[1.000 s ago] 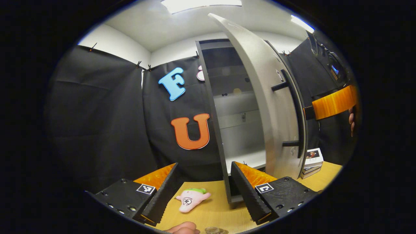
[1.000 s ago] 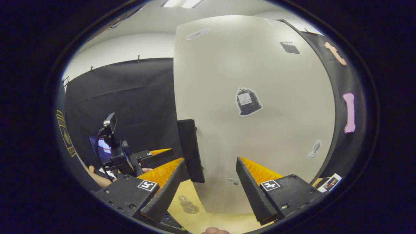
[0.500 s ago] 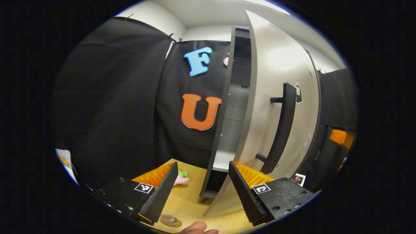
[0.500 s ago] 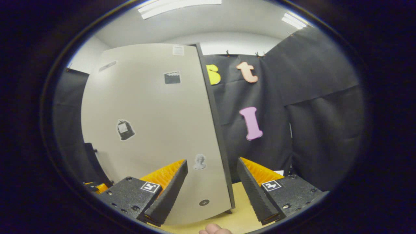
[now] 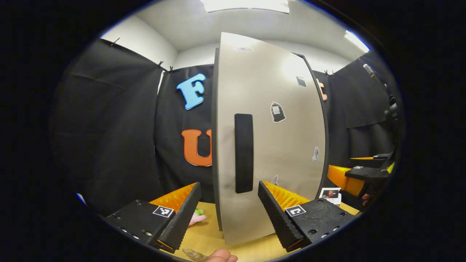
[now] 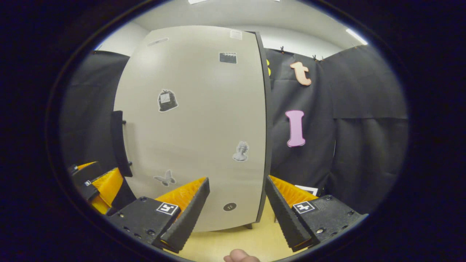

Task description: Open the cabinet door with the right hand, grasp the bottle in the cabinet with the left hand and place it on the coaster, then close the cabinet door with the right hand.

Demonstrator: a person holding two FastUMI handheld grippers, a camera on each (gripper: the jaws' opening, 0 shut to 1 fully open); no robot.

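The cabinet door looks shut or nearly so, its dark handle facing the left gripper, which is spread wide and empty; the right gripper is likewise released, aimed at the door's hinge-side edge. The bottle itself cannot be made out — only a glassy thing low on the wooden table, perhaps the coaster. If the door is not fully latched it may drift open — and either gripper pulling back carelessly could clip the handle.
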